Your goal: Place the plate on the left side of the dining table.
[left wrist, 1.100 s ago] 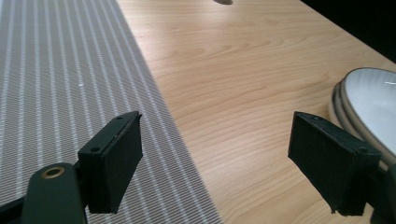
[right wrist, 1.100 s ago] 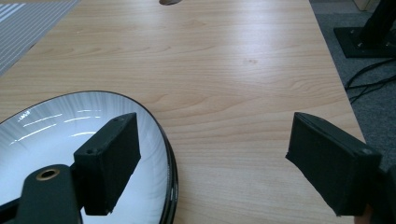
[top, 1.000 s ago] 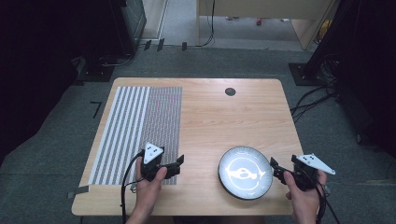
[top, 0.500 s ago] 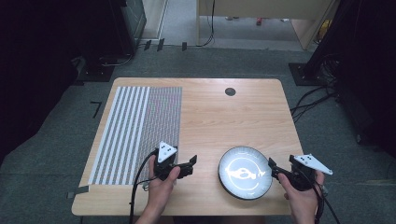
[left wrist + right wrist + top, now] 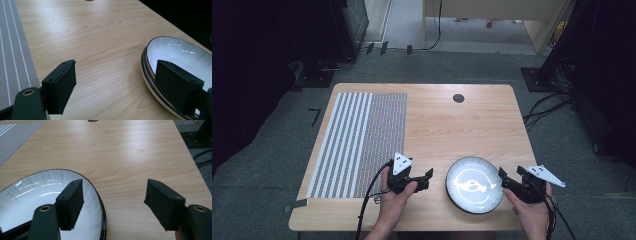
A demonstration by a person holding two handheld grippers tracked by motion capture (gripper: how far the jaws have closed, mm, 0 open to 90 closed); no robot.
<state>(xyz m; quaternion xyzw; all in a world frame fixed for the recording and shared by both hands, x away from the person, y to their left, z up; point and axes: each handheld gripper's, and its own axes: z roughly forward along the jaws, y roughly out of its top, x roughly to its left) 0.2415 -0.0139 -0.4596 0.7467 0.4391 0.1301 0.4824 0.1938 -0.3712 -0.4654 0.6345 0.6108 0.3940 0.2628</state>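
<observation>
A white plate with a dark rim [image 5: 474, 185] lies near the table's front edge, right of centre; its doubled rim suggests two stacked plates [image 5: 180, 52]. My left gripper [image 5: 428, 176] is open just left of the plate. In the left gripper view my left gripper [image 5: 117, 85] has its right jaw over the plate's near rim and its left jaw over bare wood. My right gripper [image 5: 503, 177] is open at the plate's right edge. In the right gripper view my right gripper [image 5: 116, 202] straddles the rim of the plate [image 5: 32, 195], one jaw over the plate and one over the table.
A grey striped placemat [image 5: 357, 140] covers the table's left part, also seen as the placemat [image 5: 12, 50] beside the left jaw. A small dark round disc [image 5: 458, 98] sits near the table's far edge. Bare wooden table [image 5: 452, 130] stretches behind the plate.
My left gripper has moved right from the placemat's edge to just beside the plate. The right gripper has stayed at the plate's right rim.
</observation>
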